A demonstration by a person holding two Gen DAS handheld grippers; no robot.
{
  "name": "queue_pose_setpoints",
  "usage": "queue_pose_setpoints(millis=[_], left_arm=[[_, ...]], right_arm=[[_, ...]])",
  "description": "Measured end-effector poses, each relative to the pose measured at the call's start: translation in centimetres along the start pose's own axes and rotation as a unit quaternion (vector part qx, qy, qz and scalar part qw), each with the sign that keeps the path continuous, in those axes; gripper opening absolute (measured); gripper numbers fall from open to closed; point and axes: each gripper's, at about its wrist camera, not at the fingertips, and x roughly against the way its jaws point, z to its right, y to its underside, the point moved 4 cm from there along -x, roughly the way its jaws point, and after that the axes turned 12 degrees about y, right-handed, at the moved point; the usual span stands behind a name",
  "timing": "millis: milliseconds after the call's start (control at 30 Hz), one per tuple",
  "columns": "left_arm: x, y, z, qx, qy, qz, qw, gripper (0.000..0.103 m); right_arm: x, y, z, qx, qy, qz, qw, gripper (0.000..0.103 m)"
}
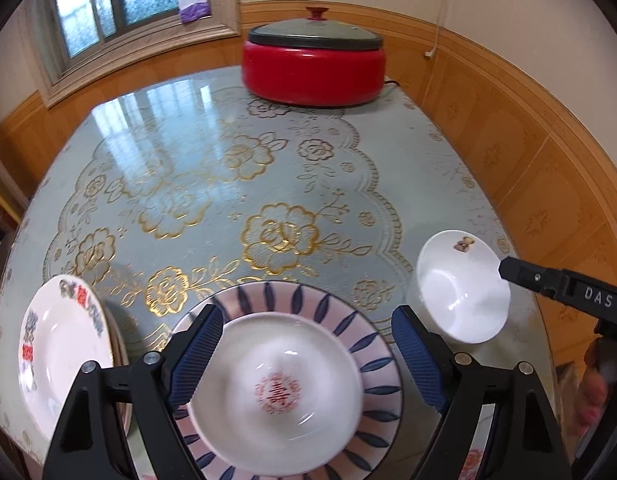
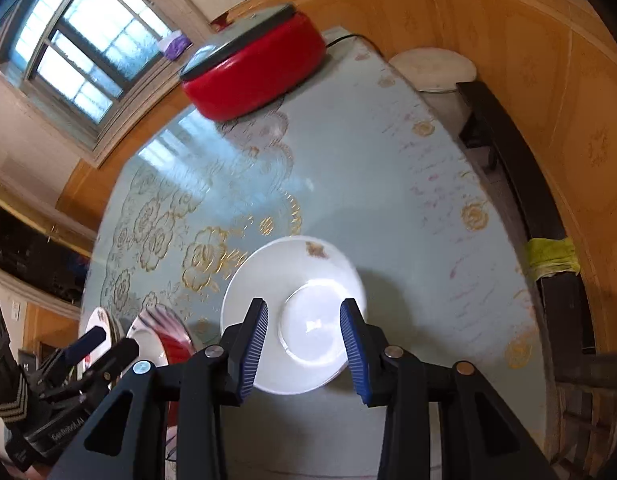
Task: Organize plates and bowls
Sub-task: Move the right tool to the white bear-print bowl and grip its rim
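A white bowl with a red emblem [image 1: 276, 396] sits on a pink plate with dark blue stripes [image 1: 372, 344] near the table's front edge. My left gripper [image 1: 304, 356] is open above them, one finger on each side of the bowl. A small white bowl with a gold motif [image 1: 460, 284] stands to the right; the right gripper's finger reaches its rim. In the right wrist view my right gripper [image 2: 304, 344] is open, straddling the near rim of this white bowl [image 2: 296, 280]. A white flowered plate [image 1: 64, 344] lies at the left.
A red electric pot with a grey lid [image 1: 312, 68] stands at the table's far end. The table carries a pale blue cloth with gold flowers [image 1: 228, 184]. A dark wooden chair [image 2: 528, 208] stands along the right side. Wood-panelled walls surround the table.
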Motion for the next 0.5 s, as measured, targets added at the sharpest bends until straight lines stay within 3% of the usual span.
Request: queue_pose_setpoints(millis=[233, 367, 500], left_arm=[[-0.9, -0.8, 1.7, -0.022, 0.010, -0.008, 0.9997, 0.089], [-1.7, -1.4, 2.6, -0.030, 0.018, -0.016, 0.9993, 0.090], [-2.5, -1.7, 3.4, -0.037, 0.025, -0.021, 0.9988, 0.090]], right_arm=[[-1.4, -0.2, 2.4, -0.025, 0.039, -0.032, 0.998, 0.038], [-3.0, 0.6, 2.8, -0.029, 0.028, -0.062, 0.997, 0.038], [-4.0, 1.3, 1.8, -0.006, 0.022, -0.065, 0.998, 0.033]])
